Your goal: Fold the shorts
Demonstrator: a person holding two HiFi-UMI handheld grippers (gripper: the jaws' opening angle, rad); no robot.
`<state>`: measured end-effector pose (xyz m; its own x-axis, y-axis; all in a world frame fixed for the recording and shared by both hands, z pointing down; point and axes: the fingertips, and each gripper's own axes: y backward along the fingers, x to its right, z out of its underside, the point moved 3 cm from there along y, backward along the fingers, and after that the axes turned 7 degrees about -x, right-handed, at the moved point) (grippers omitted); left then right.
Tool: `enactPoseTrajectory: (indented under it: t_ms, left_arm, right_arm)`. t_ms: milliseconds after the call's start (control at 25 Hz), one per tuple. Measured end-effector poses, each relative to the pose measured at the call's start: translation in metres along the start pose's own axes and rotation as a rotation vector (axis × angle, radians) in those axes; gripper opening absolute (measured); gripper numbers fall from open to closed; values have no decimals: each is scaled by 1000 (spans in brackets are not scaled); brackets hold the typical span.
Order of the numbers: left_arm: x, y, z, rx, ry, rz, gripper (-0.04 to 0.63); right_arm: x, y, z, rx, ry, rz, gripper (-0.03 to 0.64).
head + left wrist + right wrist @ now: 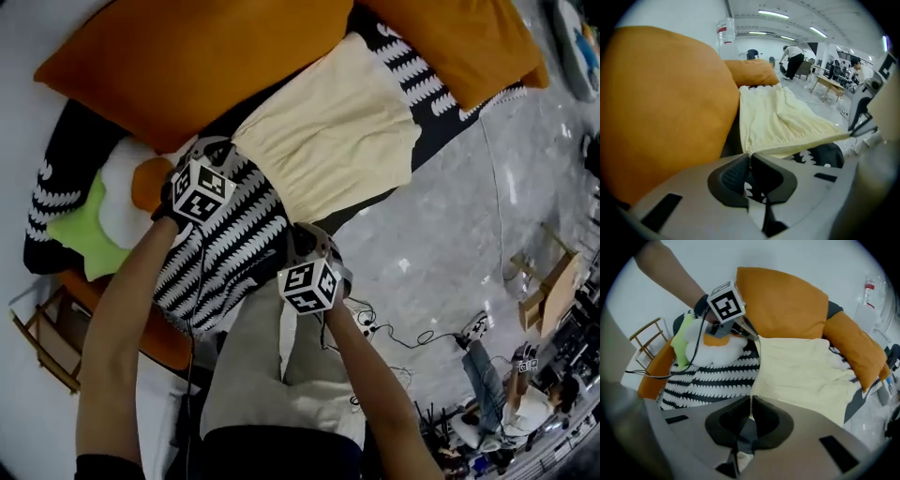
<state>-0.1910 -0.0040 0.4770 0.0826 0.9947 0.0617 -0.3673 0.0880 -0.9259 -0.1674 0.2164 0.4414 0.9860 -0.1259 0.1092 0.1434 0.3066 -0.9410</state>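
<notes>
Shorts of pale yellow, crinkled cloth (328, 131) lie flat on a black-and-white patterned cover (225, 253), straight ahead of both tools and running away from their tips. The left gripper (223, 150) has its jaws pressed together on one near corner of the cloth; in the left gripper view (750, 157) the hem runs right into the closed pads. The right gripper (302, 230) pinches the other near corner the same way, its dark pads (736, 416) meeting on the pale edge. The near edge of the shorts is thus stretched between the two tools, crosswise to the way they point.

From that held edge the cloth's length reaches forward to its far edge. A big, plump orange fabric cushion (197, 56) lies just outside the left gripper and alongside the cloth. A soft white, green and orange egg-shaped plush cushion (112, 211) sits behind the left gripper, toward the person.

Neither tool is nearer to the cloth than the other, since both hold the same edge. Judging by this, the fold calls for both corners to be lifted and carried forward together, over the cloth towards the far edge; uneven travel would skew the crease.
</notes>
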Motion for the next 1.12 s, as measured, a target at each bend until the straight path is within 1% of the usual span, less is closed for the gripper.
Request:
enactPoseTrajectory:
  t_ms: [80, 120, 160, 200, 240, 280, 360, 400, 480, 520, 600, 720, 800, 920, 960, 1000, 1040, 1120]
  left_arm:
    - [-1, 0, 16, -1, 68, 27, 35]
    - [-2, 3, 24, -1, 108, 47, 46]
    - [-4, 7, 31, 0, 153, 61, 98]
    - [-8, 12, 39, 1, 197, 65, 153]
    - [-12, 20, 48, 2, 236, 61, 183]
    - [-16, 29, 56, 2, 269, 54, 198]
    - [-17, 49, 68, -2, 313, 53, 207]
    - [-11, 57, 72, -2, 329, 65, 206]
    - [16, 67, 78, 2, 344, 116, 207]
    - [37, 68, 80, 4, 339, 148, 207]
    - [84, 62, 86, 3, 313, 205, 209]
    - [152, 36, 87, -8, 239, 241, 212]
    - [191, 14, 80, -21, 161, 228, 207]
    - [246, -17, 77, -47, 8, 182, 198]
    - [259, -25, 79, -46, -20, 181, 198]
    - [267, -30, 81, -41, -31, 183, 193]
    - [269, -33, 83, -36, -34, 176, 189]
    - [260, -37, 90, -40, -46, 135, 173]
  right_arm:
    - [-35, -11, -4, 7, 76, -77, 35]
    - [-52, -14, -7, 15, 138, -112, 78]
    - [-67, -14, -10, 24, 206, -141, 199]
    - [-79, -13, -11, 34, 261, -166, 225]
    - [-88, -9, -12, 43, 296, -187, 226]
    - [-95, -3, -11, 48, 317, -204, 230]
    - [-97, 9, -6, 47, 344, -218, 236]
    - [-91, 15, -1, 43, 352, -214, 236]
    - [-65, 23, 17, 28, 345, -183, 236]
    - [-46, 24, 30, 14, 334, -153, 236]
    - [1, 20, 61, -27, 319, -62, 236]
    - [87, 4, 106, -90, 347, 100, 231]
    - [143, -10, 136, -134, 384, 177, 218]
    - [201, -33, 182, -192, 447, 233, 208]
    - [214, -41, 193, -205, 480, 247, 204]
    - [222, -49, 201, -213, 520, 260, 196]
    - [226, -55, 206, -216, 564, 268, 193]
    - [229, -66, 209, -209, 653, 273, 188]
